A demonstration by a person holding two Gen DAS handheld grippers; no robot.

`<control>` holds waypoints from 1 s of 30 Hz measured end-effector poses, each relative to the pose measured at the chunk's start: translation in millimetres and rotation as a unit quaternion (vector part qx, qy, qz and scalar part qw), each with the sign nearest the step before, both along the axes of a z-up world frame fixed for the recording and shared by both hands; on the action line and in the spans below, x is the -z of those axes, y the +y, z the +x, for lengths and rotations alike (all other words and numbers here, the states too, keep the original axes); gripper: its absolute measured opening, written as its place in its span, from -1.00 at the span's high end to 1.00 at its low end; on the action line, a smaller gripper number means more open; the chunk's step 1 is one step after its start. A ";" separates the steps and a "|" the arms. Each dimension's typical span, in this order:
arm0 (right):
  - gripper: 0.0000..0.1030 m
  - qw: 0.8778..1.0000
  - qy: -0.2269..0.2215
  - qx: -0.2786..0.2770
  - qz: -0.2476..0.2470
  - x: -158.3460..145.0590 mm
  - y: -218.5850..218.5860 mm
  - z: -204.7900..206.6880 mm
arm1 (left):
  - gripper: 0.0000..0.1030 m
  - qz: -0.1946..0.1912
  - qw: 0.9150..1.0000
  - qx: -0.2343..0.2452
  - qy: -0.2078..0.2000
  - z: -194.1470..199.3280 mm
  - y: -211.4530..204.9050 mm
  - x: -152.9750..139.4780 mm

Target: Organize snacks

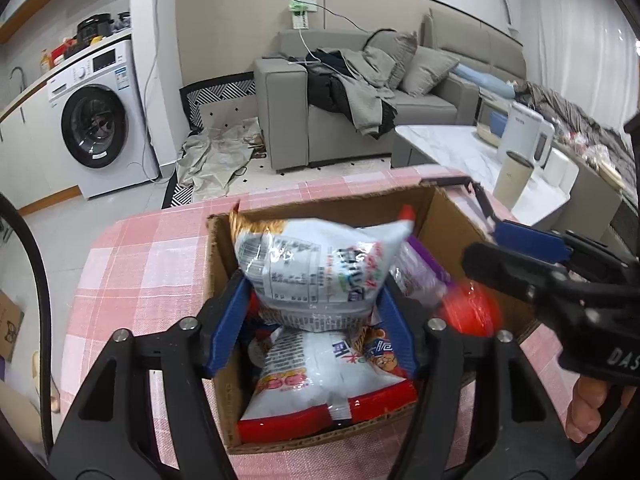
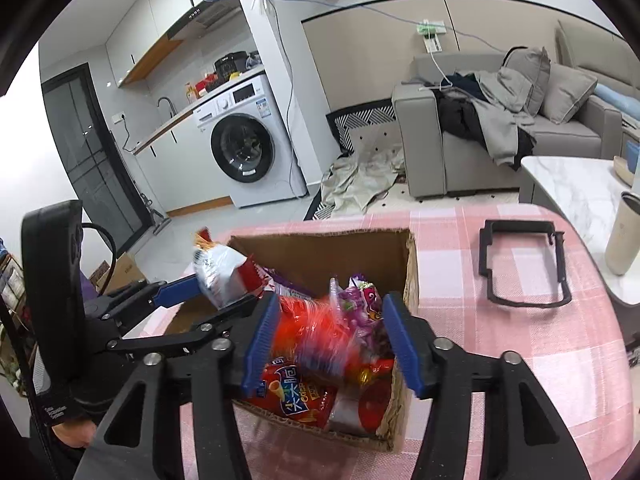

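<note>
A cardboard box (image 1: pixel 448 212) stands on the pink checked tablecloth and holds several snack bags. My left gripper (image 1: pixel 312 320) is shut on a white snack bag (image 1: pixel 316 264) and holds it above the box; it also shows in the right wrist view (image 2: pixel 224 272). Below it lies a white and red bag (image 1: pixel 328 384). My right gripper (image 2: pixel 332 344) is over the box (image 2: pixel 320 252), with a blurred red snack bag (image 2: pixel 316 332) between its blue fingers (image 2: pixel 262 340). That red bag also shows in the left wrist view (image 1: pixel 472 308). A purple bag (image 2: pixel 360 300) and a red bag (image 2: pixel 296 392) lie inside.
A black rectangular frame (image 2: pixel 524 264) lies on the tablecloth (image 2: pixel 520 360) right of the box. A beige cup (image 2: pixel 624 236) stands on the white marble table (image 2: pixel 576 188) beyond. A white kettle (image 1: pixel 524 136) stands further back. A grey sofa and washing machine are far off.
</note>
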State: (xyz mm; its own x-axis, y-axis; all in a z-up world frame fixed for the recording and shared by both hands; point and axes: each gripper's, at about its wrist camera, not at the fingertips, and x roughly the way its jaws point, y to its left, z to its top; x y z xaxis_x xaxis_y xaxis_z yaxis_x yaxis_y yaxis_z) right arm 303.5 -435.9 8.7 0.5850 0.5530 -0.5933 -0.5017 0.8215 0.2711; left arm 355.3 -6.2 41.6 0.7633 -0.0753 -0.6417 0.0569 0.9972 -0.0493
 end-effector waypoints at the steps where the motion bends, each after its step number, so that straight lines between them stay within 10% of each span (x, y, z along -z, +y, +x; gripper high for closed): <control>1: -0.33 1.000 -0.006 0.000 -0.001 -3.0 -1.1 -2.9 | -0.40 -0.005 1.000 0.000 -0.003 -5.8 6.2 -2.7; 7: -0.96 0.999 -0.045 -0.001 -0.010 -17.4 -11.5 -23.5 | -0.99 -0.006 1.000 -0.001 -0.027 -30.8 12.5 -20.5; 30: -0.99 0.993 -0.111 -0.015 0.040 -7.3 -41.6 -103.0 | -0.99 -0.019 0.994 -0.039 -0.104 -166.2 32.5 -22.8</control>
